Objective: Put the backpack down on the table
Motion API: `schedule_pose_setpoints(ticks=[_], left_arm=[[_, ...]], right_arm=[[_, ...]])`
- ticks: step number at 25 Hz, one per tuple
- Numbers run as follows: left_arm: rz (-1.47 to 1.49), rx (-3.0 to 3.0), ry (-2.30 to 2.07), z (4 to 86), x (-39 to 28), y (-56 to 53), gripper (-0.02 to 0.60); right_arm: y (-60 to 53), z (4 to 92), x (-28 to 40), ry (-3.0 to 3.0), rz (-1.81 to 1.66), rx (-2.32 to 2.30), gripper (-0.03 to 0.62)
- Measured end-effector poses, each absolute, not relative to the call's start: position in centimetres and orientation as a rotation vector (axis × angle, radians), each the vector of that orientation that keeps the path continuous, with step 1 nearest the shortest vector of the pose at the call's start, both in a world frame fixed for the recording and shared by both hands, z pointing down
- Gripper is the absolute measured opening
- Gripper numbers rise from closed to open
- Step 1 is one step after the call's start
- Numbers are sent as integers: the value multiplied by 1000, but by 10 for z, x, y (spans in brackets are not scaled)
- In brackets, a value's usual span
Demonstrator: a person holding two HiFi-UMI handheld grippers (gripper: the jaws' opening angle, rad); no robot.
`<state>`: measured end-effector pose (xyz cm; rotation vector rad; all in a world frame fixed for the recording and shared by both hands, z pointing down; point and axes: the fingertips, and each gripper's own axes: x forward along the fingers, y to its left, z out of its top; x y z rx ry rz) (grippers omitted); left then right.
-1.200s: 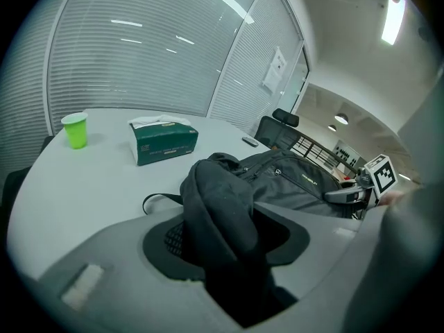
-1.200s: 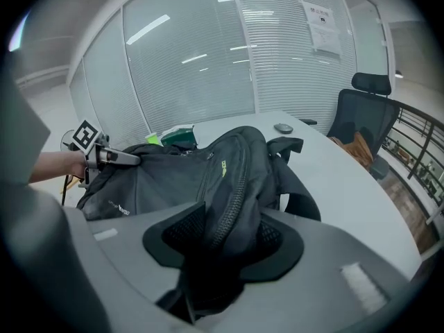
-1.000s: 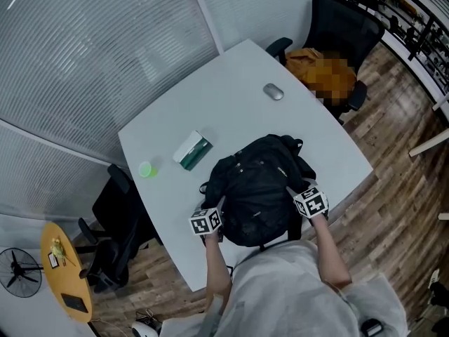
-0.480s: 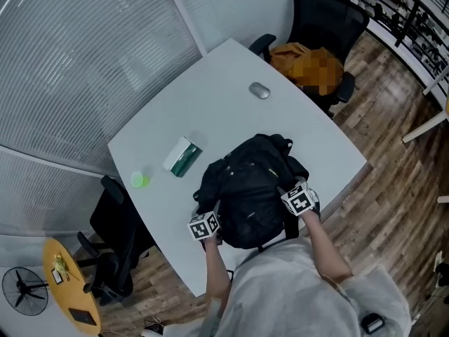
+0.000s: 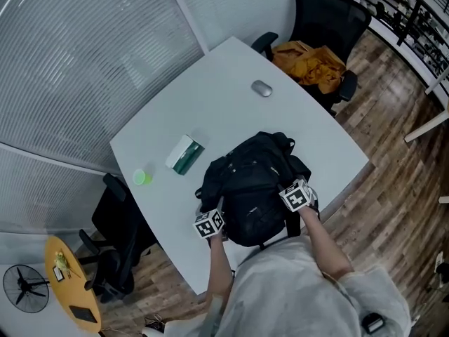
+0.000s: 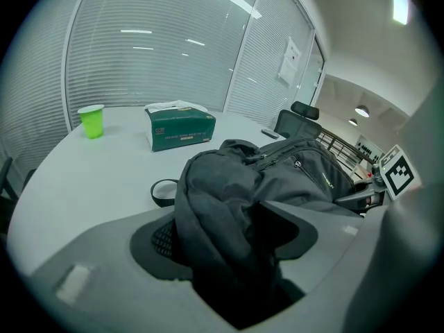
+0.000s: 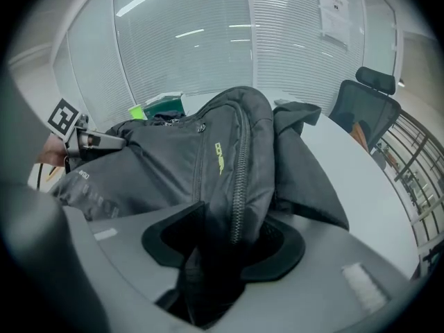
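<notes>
The black backpack [image 5: 256,188] is lying flat on the near edge of the white table [image 5: 210,97], so the set-down looks done and the release step is under way. The left gripper [image 6: 225,248] is opening its jaws, with a loose fold of backpack fabric hanging between them and not clamped. The right gripper [image 7: 222,248] is gripping a thick fold by the zipper, which is filling its jaws. Judged next move: the right jaws are needing to spread, then both grippers are needing to back straight off so no fabric drags the bag toward the table edge. Around it, a blind-covered glass wall [image 5: 84,62] is running behind the table and wood floor [image 5: 393,188] is showing to the right. A black office chair [image 5: 330,12] is holding an orange cloth [image 5: 309,65], and a second chair [image 5: 119,216] is sitting at the left. On the table, well apart from the bag, a green tissue box [image 5: 184,154], a mouse [image 5: 262,88] and a green cup [image 5: 142,177] are sitting.
</notes>
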<state>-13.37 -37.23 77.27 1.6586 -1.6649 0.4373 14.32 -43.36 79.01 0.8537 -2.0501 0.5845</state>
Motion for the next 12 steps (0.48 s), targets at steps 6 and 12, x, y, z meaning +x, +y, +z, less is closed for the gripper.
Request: schedule_pose_setpoints(ticks=[6, 12], left_arm=[[421, 1661, -1657, 775, -134, -373, 318], [499, 1667, -1690, 763, -136, -370, 318]], right_arm=[[-435, 791, 143, -2038, 590, 860, 173], [-434, 791, 139, -2032, 603, 870, 175]])
